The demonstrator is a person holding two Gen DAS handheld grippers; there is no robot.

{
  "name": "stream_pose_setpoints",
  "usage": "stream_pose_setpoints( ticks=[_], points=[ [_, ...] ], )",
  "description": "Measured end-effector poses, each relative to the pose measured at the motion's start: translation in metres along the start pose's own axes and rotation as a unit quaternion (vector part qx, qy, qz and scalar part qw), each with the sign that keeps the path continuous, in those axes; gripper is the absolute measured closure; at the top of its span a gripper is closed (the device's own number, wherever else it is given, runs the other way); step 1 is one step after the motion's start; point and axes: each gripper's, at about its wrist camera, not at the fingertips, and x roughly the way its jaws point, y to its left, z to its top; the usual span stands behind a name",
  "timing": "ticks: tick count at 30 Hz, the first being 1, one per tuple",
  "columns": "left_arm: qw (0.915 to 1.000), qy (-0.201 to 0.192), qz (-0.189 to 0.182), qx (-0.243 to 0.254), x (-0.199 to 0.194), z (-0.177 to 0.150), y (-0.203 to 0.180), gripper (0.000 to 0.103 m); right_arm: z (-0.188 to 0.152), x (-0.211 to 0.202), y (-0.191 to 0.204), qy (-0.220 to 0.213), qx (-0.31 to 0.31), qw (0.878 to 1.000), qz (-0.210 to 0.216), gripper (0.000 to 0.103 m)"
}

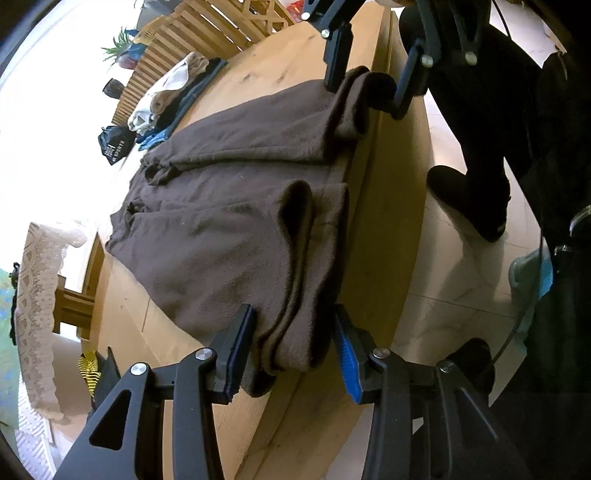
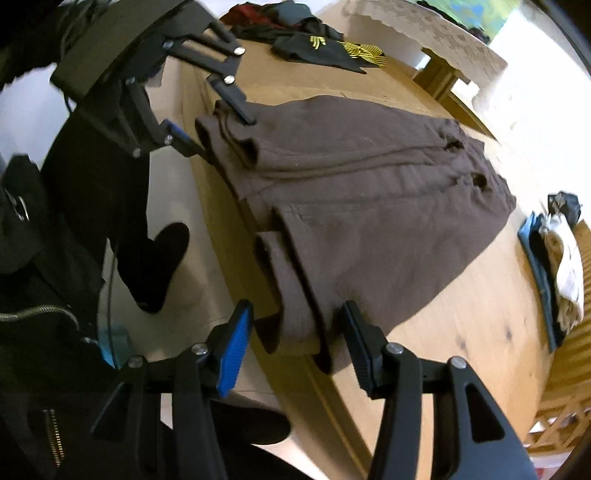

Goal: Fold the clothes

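Light wood surface point(image 1: 280, 66) w/ rounded edge, knots in the grain. Pale tiled floor point(image 1: 454, 280) below, glossy, w/ shadows. Slatted wooden bench or chair point(image 1: 207, 33) beside the far edge; the same slats point(image 2: 569, 373) show in the right wrist view. Lace cloth point(image 1: 40, 291) draped over a wooden stand point(image 1: 72, 310). Potted green plant point(image 1: 120, 46) by a very bright, washed-out window area point(image 1: 48, 122). Strong daylight, bg overexposed. Patterned rug point(image 1: 33, 439) at the low left corner.
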Motion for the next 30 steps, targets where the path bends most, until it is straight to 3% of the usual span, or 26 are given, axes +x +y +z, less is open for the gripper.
stream_pose_setpoints(
  ticks=[3,5,6,8,9,16,17,21,30],
  points=[
    [0.9999,-0.001,-0.015,-0.007,0.001,0.001,0.005,0.066,0.002,0.005,-0.002,0.0,-0.009,1.0,-0.005,0.053],
    [0.9994,-0.002,-0.026,-0.022,0.0,0.001,0.011,0.073,0.004,0.005,-0.012,0.004,0.012,1.0,0.009,0.056],
    [0.999,-0.003,-0.033,-0.031,-0.001,0.001,0.015,0.074,0.005,0.005,-0.02,0.006,0.03,0.999,0.021,0.06],
    [0.998,-0.004,-0.048,-0.041,-0.001,0.0,0.02,0.075,0.007,0.004,-0.034,0.011,0.059,0.998,0.037,0.075],
    [0.9976,-0.005,-0.054,-0.043,-0.001,0.0,0.021,0.075,0.008,0.004,-0.041,0.014,0.071,0.996,0.046,0.077],
    [0.9955,-0.008,-0.078,-0.054,-0.008,-0.001,0.032,0.085,0.015,0.002,-0.043,0.029,0.059,0.997,0.048,0.081],
    [0.9958,-0.011,-0.07,-0.058,-0.01,0.0,0.036,0.091,0.016,0.0,-0.044,0.03,0.057,0.997,0.047,0.081],
    [0.9942,-0.033,-0.057,-0.085,-0.026,0.004,0.057,0.092,0.027,-0.016,-0.057,0.018,0.056,0.997,0.04,0.082],
    [0.9941,-0.069,0.002,-0.083,-0.052,0.033,0.114,0.092,0.065,-0.06,-0.117,-0.038,0.072,0.996,-0.023,0.084]
  ],
)
